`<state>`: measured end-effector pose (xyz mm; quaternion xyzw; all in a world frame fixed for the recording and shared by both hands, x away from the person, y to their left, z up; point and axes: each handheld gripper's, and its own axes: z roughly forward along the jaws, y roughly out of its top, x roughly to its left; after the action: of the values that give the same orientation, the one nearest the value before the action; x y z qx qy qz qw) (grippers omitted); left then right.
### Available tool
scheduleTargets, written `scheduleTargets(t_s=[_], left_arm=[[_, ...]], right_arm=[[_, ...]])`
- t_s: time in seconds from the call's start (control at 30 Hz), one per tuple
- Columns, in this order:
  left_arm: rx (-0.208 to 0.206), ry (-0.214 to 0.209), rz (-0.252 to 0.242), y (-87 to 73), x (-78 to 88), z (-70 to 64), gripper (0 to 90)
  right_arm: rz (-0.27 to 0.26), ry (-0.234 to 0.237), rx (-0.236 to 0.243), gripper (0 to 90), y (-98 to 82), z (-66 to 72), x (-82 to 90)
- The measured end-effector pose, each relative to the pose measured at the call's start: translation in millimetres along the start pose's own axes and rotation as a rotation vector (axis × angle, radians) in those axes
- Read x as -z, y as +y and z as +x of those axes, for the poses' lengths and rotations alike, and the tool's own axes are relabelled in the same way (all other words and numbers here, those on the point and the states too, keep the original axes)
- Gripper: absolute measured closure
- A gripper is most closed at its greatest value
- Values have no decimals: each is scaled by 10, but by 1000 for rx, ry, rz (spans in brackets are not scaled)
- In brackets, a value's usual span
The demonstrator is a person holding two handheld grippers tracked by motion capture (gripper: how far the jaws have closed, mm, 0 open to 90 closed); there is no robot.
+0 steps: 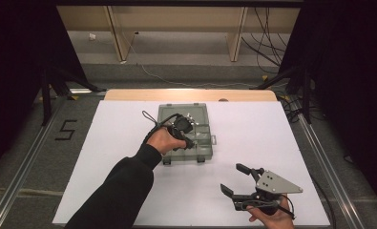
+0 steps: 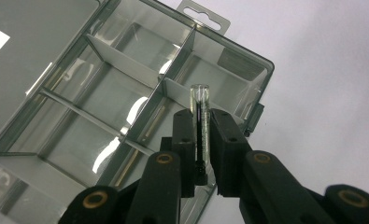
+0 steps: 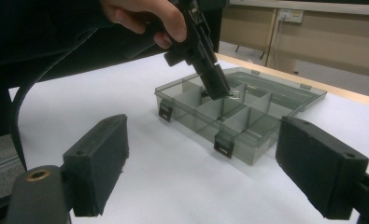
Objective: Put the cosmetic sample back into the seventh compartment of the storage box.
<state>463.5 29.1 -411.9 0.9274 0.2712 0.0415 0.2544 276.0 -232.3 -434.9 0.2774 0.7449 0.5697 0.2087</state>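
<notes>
A: What's seen around the table (image 1: 129,191)? It's covered in a white sheet, wooden edge left showing at the far side.

B: Grey carpet floor (image 1: 186,74), a "5" (image 1: 66,130) taped on it. Wooden furniture legs (image 1: 119,33), loose cables (image 1: 265,43) and black curtains (image 1: 14,57) are seen behind.

White sheet (image 1: 129,191) over a wooden tabletop (image 1: 191,94). On the grey floor at nine o'clock, a black taped 5 (image 1: 65,130). At twelve o'clock, pale wooden legs (image 1: 117,33); at one o'clock, loose black cables (image 1: 267,38).
</notes>
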Motion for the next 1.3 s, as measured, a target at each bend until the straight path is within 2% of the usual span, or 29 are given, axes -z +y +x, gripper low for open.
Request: scheduleTargets(t_s=[0.1, 0.13, 0.2, 0.23, 0.43, 0.53, 0.63, 0.67, 0.7, 0.77, 0.8, 0.9, 1.0, 1.17, 1.23, 1.3], left_arm=[[11, 1, 1, 1, -13, 8, 804], [10, 3, 1, 2, -18, 16, 804], [18, 4, 6, 0, -32, 27, 804], [9, 7, 10, 0, -37, 37, 804], [39, 7, 8, -6, -65, 80, 804], [45, 6, 12, -7, -84, 85, 803], [53, 1, 11, 0, -106, 87, 803], [55, 2, 11, 3, -112, 85, 803], [55, 1, 12, 4, -115, 86, 803], [62, 6, 15, 5, -126, 89, 803], [62, 6, 17, 4, -128, 92, 802], [64, 6, 14, 5, -132, 94, 781], [46, 3, 21, 6, -139, 84, 770], [31, -2, 4, 14, -106, 65, 725], [64, -6, -30, 7, -112, 37, 700], [72, -12, -41, 4, -102, 36, 650]], right_arm=[[17, 8, -20, 183, -1, 12, 5], [1, 2, 0, 184, -2, 0, -3], [0, 1, -1, 184, 0, 1, -1], [-1, 1, -1, 183, 0, 0, -1], [12, 5, -3, 184, 2, 0, 6], [21, 10, -27, 184, 0, 17, 8], [17, 8, -23, 184, -1, 14, 4], [3, 4, -3, 184, 0, 1, -1], [3, 5, -4, 184, 0, 1, -1], [23, 12, -26, 184, 2, 15, 10], [11, 5, -2, 184, 2, -1, 5], [1, 2, 0, 184, 1, -1, -1], [3, 4, 0, 185, 1, -1, 0], [-1, 5, -5, 185, -1, 2, -3], [1, 4, 0, 185, 1, -1, 0], [-1, 2, 0, 185, 0, 0, 0]])
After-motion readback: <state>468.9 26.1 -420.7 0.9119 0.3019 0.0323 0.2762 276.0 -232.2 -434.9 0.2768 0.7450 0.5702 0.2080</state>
